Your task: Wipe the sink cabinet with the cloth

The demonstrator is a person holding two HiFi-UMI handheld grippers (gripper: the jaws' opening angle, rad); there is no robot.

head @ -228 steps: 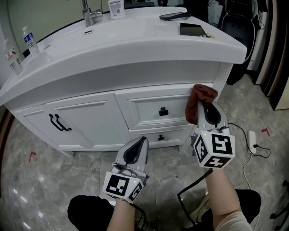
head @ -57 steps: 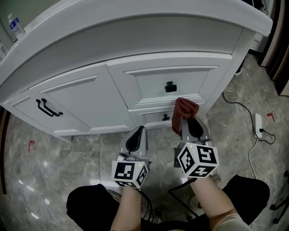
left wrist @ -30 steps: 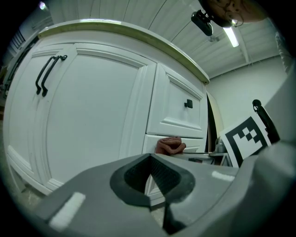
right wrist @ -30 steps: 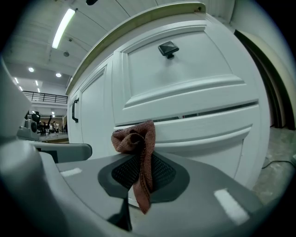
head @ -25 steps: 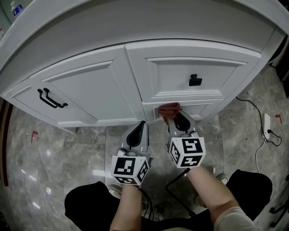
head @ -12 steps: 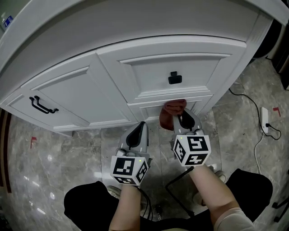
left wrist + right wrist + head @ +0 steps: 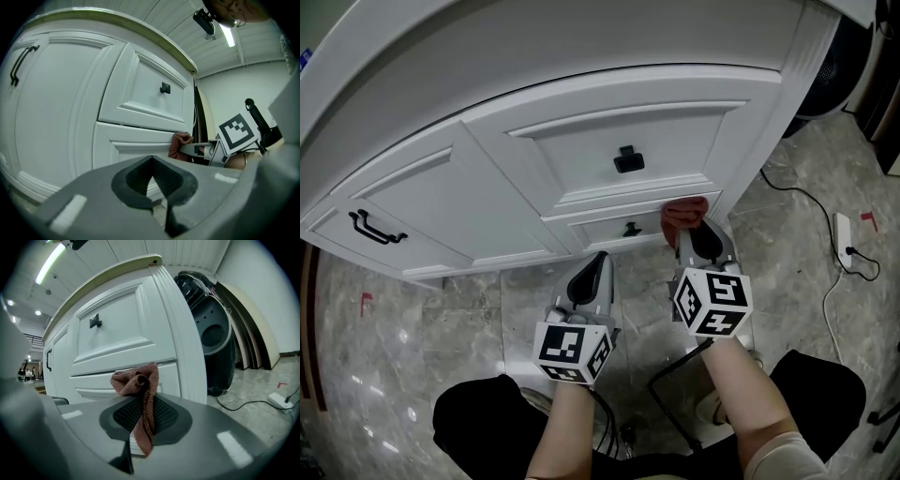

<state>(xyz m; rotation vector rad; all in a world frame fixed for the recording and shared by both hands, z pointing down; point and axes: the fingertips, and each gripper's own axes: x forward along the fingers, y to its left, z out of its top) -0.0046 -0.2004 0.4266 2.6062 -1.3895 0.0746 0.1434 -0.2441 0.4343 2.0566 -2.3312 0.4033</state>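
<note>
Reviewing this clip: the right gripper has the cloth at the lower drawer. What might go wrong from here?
1. The cloth is pinched in the right gripper by a narrow fold, so dragging may pull it out.
2. Swept toward the lower drawer's knob, it may snag there.
3. The wad is small, so bare jaw tips could scrape the paint.

I'm seeing grey marbled floor tiles [image 7: 441,309] catching glints of light. On the right, a white power strip [image 7: 843,232] is lying with a black cable [image 7: 236,405] trailing across the floor, a red tape mark [image 7: 867,219] near it. Overhead a tube light [image 7: 229,35] is glowing on the panelled ceiling [image 7: 178,18], and boards [image 7: 248,338] are leaning against the far pale wall [image 7: 267,291]
</note>
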